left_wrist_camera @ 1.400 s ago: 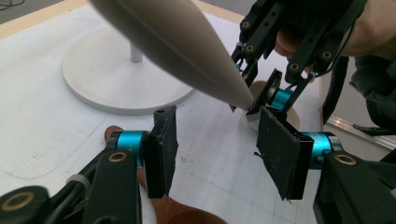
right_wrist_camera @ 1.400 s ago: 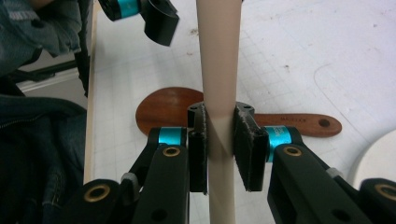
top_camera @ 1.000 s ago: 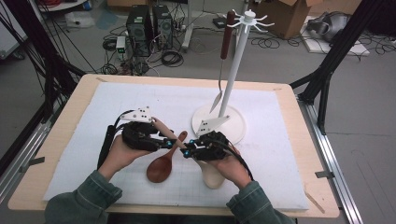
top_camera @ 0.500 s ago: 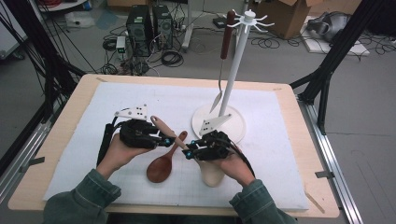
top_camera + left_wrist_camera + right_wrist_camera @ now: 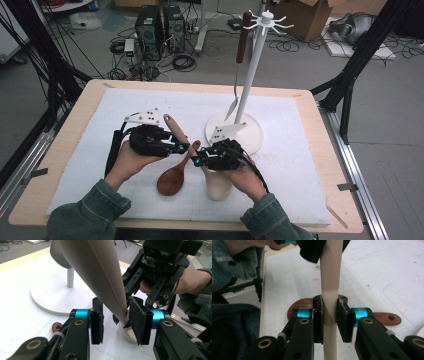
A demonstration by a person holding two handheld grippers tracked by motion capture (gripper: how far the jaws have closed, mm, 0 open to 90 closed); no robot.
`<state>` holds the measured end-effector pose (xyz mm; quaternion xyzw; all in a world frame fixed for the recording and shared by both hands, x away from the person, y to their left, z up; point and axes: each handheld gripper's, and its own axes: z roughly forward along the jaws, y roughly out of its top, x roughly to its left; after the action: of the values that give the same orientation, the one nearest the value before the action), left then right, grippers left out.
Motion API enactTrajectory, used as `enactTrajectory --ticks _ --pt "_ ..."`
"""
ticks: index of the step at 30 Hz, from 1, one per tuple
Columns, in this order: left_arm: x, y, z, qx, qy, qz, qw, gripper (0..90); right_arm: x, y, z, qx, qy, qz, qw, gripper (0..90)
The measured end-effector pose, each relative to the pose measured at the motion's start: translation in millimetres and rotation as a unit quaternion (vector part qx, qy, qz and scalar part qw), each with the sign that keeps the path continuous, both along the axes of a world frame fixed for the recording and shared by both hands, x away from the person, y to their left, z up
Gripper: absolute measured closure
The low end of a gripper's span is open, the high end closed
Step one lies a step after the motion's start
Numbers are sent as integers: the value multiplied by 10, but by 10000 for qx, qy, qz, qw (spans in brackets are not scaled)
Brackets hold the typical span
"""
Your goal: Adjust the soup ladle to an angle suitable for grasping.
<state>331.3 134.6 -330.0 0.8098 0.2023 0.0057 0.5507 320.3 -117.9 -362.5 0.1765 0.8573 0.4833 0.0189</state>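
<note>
Two tongs hold one pale spatula point(image 5: 216, 182): right tongs point(image 5: 329, 315) clamp its handle; left tongs point(image 5: 113, 320), just opening, bracket it loosely.

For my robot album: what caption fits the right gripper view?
Right claw clamps a pale spatula handle above the brown wooden spoon.

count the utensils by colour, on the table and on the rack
dark brown wooden spoon lying on the mat: 1
pale beige utensil held between the two tools: 1
metal utensil with dark brown handle hanging on the white rack: 1
total: 3
</note>
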Motion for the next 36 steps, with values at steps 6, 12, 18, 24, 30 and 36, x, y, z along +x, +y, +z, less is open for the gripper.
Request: enactTrajectory --ticks 6,12,18,24,30,36 --pt "11 11 9 -52 25 -11 10000 681 -2 17 11 58 26 -59 10000 775" --pt "13 19 40 -135 90 -335 9993 716 31 -21 25 191 189 253 9993 757" --pt "13 -3 87 -151 40 -630 9979 736 77 -11 39 283 222 615 9975 757" --pt "8 9 101 -141 -29 -491 9987 686 61 -11 56 298 113 496 9983 774" --pt "-16 44 113 -45 -90 -390 9992 629 55 -76 99 423 42 115 9990 775" --pt "-22 26 109 15 -140 -342 9993 596 39 -100 102 479 53 -149 9987 773"
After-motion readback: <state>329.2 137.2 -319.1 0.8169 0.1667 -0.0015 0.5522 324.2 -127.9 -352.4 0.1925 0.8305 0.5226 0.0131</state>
